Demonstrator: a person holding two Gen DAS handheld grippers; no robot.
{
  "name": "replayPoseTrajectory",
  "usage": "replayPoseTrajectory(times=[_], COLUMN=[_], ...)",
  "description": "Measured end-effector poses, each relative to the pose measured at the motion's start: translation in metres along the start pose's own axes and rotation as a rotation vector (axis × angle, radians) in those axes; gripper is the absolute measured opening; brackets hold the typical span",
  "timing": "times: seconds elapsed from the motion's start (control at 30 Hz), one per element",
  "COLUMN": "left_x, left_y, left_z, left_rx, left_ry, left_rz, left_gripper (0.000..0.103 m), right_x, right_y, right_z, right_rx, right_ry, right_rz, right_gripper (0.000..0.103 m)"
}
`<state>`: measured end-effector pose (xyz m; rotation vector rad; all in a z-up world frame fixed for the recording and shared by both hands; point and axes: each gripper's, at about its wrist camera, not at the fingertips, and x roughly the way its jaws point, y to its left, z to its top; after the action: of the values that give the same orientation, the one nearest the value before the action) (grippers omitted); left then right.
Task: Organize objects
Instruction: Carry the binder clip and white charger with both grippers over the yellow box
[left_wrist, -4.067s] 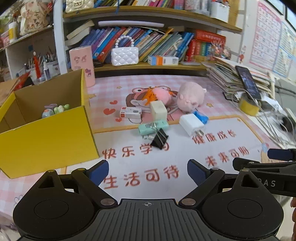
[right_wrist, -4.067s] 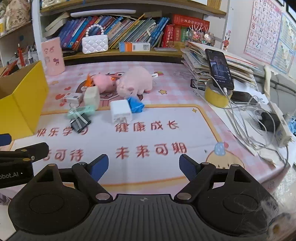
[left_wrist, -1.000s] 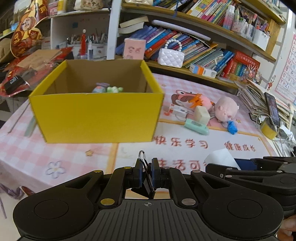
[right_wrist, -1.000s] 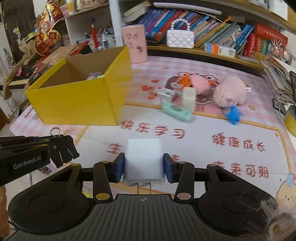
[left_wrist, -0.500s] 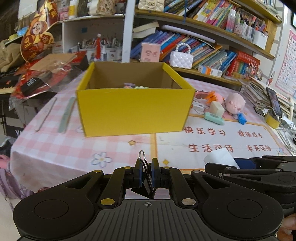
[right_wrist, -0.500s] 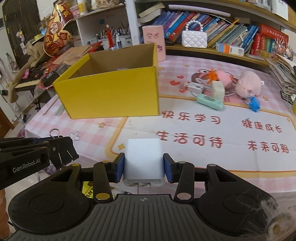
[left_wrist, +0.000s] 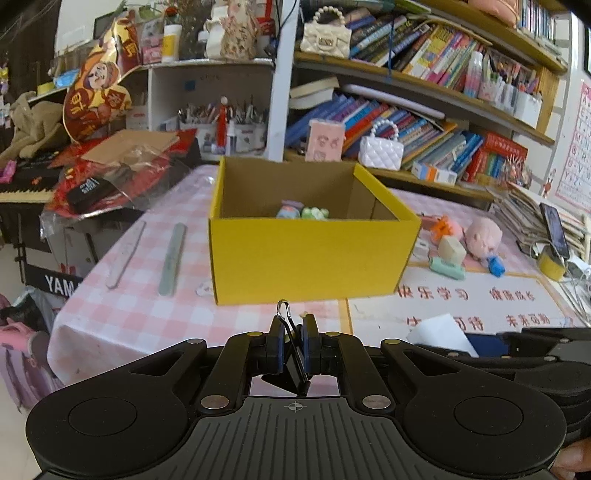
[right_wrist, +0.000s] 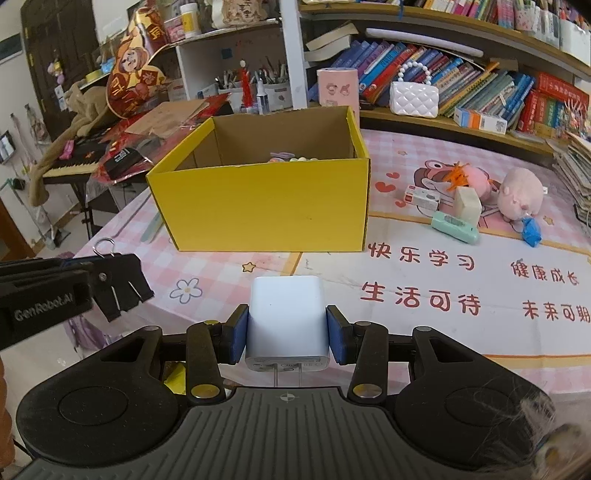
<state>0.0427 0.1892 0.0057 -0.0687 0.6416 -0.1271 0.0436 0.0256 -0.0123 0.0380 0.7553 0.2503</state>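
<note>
Left gripper (left_wrist: 292, 345) clamped tight on a black binder clip (left_wrist: 293, 363), right gripper (right_wrist: 287, 338) pinching a white charger (right_wrist: 286, 319), yellow box (left_wrist: 310, 254) at twelve o'clock, clip's flat black body (right_wrist: 122, 286) seen broadside only from right wrist, at nine o'clock.

Cardboard box (right_wrist: 266, 203): yellow outside, brown inside. Surface (left_wrist: 147, 310): pink-white check cloth. Right of box: white mat (right_wrist: 461, 280), red characters. Power adapter (right_wrist: 286, 321) white; binder clip (left_wrist: 295, 365) black.
</note>
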Motion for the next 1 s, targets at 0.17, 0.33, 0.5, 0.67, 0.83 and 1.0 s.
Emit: replayPoseTrajectory(times=[0.17,0.33,0.5,0.67,0.83,1.0], left_x=[0.002,0.008,0.019,0.042,0.070,0.099], left_y=[0.002,0.002,0.005,0.007,0.003,-0.001], left_z=[0.012,0.029,0.054,0.081,0.099,0.109], left_rx=[-0.002,-0.008,-0.045,-0.068,-0.067,-0.072], left_ry=[-0.034,-0.073,-0.109,-0.134,-0.127,-0.090], left_rz=[0.001,0.011,0.034,0.052,0.069,0.085], left_gripper=[0.008,0.008,0.008,0.008,0.008,0.008], right_x=[0.004,0.007,0.017,0.032,0.055,0.083], right_y=[0.000,0.000,-0.001,-0.005,-0.016,-0.028], right_z=[0.008,0.022,0.053,0.095,0.129,0.150], right_rx=[0.004,-0.005,-0.015,-0.038,-0.067,-0.084], right_ry=[0.005,-0.013,-0.066,-0.140,-0.175,-0.159], right_rz=[-0.002,0.014,0.046,0.064,0.072,0.083], right_gripper=[0.041,0.041,0.041,0.041,0.041,0.041])
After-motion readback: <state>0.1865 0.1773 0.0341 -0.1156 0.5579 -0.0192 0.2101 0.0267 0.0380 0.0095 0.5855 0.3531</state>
